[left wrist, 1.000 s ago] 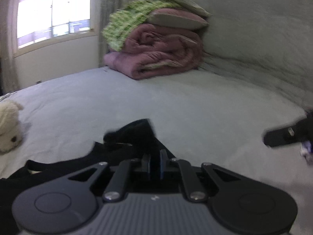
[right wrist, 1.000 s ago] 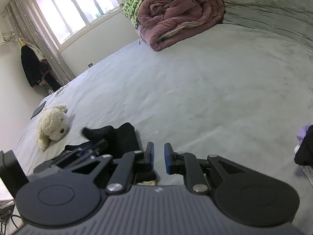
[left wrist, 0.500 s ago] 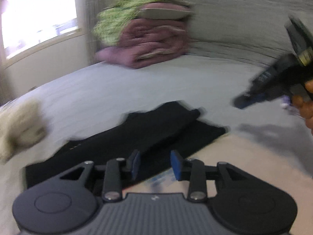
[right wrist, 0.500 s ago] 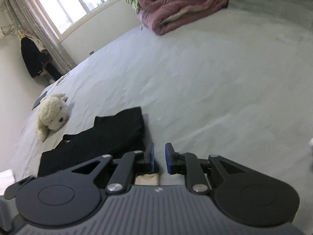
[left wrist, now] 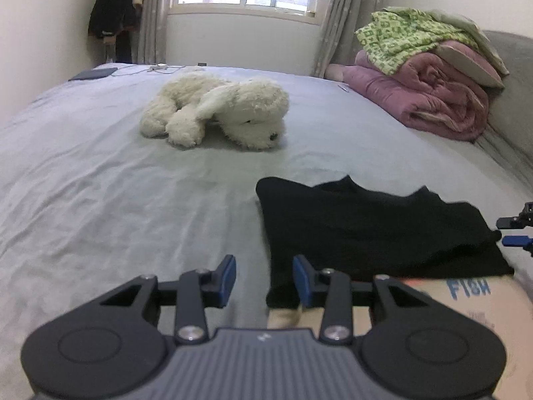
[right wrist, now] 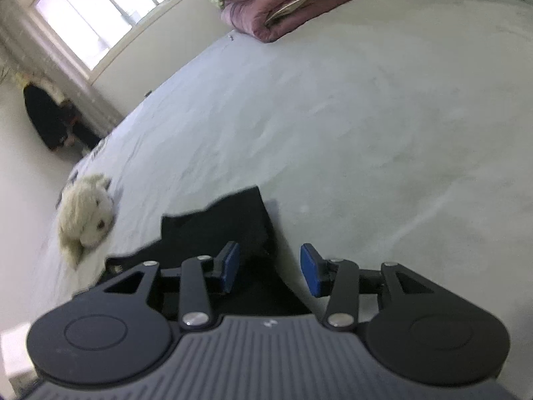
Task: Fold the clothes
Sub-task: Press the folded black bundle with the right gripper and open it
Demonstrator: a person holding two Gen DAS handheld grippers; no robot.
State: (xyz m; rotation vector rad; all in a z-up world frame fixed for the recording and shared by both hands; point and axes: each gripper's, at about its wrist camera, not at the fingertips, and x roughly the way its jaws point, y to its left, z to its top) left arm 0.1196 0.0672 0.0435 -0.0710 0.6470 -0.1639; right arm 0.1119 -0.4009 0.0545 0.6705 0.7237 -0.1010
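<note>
Left gripper [left wrist: 265,278] fingers opening, right gripper [right wrist: 269,271] too, black garment [left wrist: 376,230] seemingly released

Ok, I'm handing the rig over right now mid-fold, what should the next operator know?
Left gripper: jaws opening, nothing pinched; the black garment edge lies by its right pad.
Right gripper: jaws opening over the garment's other end, not gripping.
The garment lies folded flat on the bed, on top of a beige piece printed FISH.
Toy dog and the stacked quilts sit clear of it.
Done: this fold is laid down. Left: probably another fold, or the beige piece.
</note>
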